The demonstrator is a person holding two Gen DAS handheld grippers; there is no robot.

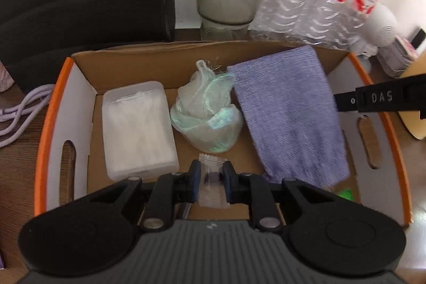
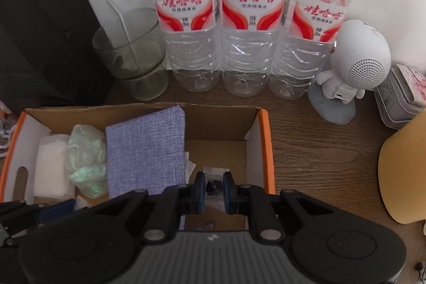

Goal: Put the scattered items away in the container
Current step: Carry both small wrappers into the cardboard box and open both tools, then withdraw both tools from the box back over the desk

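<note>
Left wrist view: left gripper (image 1: pixel 211 175) clenched on a small clear sachet (image 1: pixel 211 177), crinkled plastic with serrated ends and a dark lump inside, held over the near floor of the cardboard box (image 1: pixel 159 57). Box orange-rimmed, white-walled, brown inside, slotted handles. Inside, left to right: frosted rectangular plastic case (image 1: pixel 139 129), crumpled translucent greenish bag (image 1: pixel 207 113), woven lilac cloth (image 1: pixel 287 113).

Right wrist view: right gripper (image 2: pixel 213 190) grasping a second clear sachet (image 2: pixel 213 184), dark-centred, above the box's bare right end. Beyond, on wood-grain table (image 2: pixel 319 151), 3 ribbed clear bottles (image 2: pixel 250 44) and a smoky glass (image 2: pixel 130 57).
</note>
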